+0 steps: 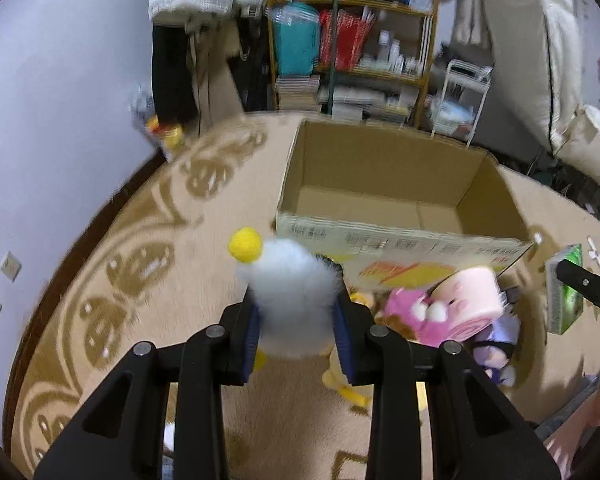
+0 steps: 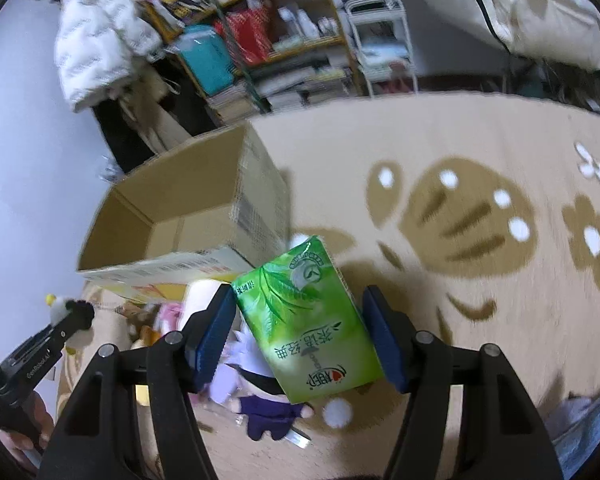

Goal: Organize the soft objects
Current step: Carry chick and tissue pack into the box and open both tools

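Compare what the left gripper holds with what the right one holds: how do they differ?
The white fluffy toy is shaggy and rounded with a yellow ball on top; the green tissue pack is smooth, printed and boxy. The toy bulges past the left gripper fingers, while the pack sits tilted in the right gripper. Both are held up near the open cardboard box.

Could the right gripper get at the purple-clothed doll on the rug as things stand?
Probably not: the right gripper is already shut on the green tissue pack, which sits between its pads and over the purple-clothed doll. It would need to drop the pack first.
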{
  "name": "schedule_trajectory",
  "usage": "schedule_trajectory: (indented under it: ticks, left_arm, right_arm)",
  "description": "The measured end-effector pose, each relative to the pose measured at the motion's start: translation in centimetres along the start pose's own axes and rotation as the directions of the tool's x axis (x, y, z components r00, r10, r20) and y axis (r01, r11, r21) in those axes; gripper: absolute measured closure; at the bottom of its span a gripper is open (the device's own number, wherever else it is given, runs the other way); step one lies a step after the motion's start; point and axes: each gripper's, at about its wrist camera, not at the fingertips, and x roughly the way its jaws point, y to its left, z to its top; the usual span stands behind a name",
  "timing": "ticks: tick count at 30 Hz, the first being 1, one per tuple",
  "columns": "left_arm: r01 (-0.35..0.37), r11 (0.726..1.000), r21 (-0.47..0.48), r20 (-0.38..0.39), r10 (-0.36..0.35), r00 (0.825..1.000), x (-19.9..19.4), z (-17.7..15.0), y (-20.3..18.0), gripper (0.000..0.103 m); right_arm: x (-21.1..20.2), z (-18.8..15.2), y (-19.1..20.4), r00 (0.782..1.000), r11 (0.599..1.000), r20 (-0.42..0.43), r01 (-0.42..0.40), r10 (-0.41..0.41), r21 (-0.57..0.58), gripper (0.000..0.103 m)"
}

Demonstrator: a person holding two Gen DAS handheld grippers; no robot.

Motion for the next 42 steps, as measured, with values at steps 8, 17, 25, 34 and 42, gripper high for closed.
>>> schedule_trajectory:
  ticks: [8,17,25,34,42]
  left_arm:
    - [-0.002,1.000,0.009,0.184,0.000,0.983,-2.4,1.9,0.8,0.072]
    - [0.008,0.998,0.066,0.275,-0.026,0.961,-3.4,3.9,-0.7,0.072]
    - [0.015,0.993,0.121,0.317,-0.053,0.947,-2.9,6.9,-2.2,0.072]
    - [0.009,0.995,0.104,0.305,-0.040,0.952,0.2,9.1,-2.7,0.072]
    - [0.023,0.992,0.128,0.191,-0.047,0.981,4.0,8.7,-2.7,0.071]
  right_arm:
    - [-2.3,0.6,2.5,0.990,0.994,0.126,-0.053,0.064,-0.091,0.035]
    - [-3.6,2.6,5.0,0.966,0.983,0.239,-0.054,0.096,-0.174,0.036]
    - [-3.5,5.2,6.3,0.957,0.972,0.269,-0.044,0.108,-0.232,0.036]
    - [-1.5,7.7,7.5,0.947,0.958,0.301,-0.024,0.114,-0.285,0.036]
    - [2.0,6.3,7.9,0.948,0.956,0.290,-0.039,0.127,-0.290,0.042]
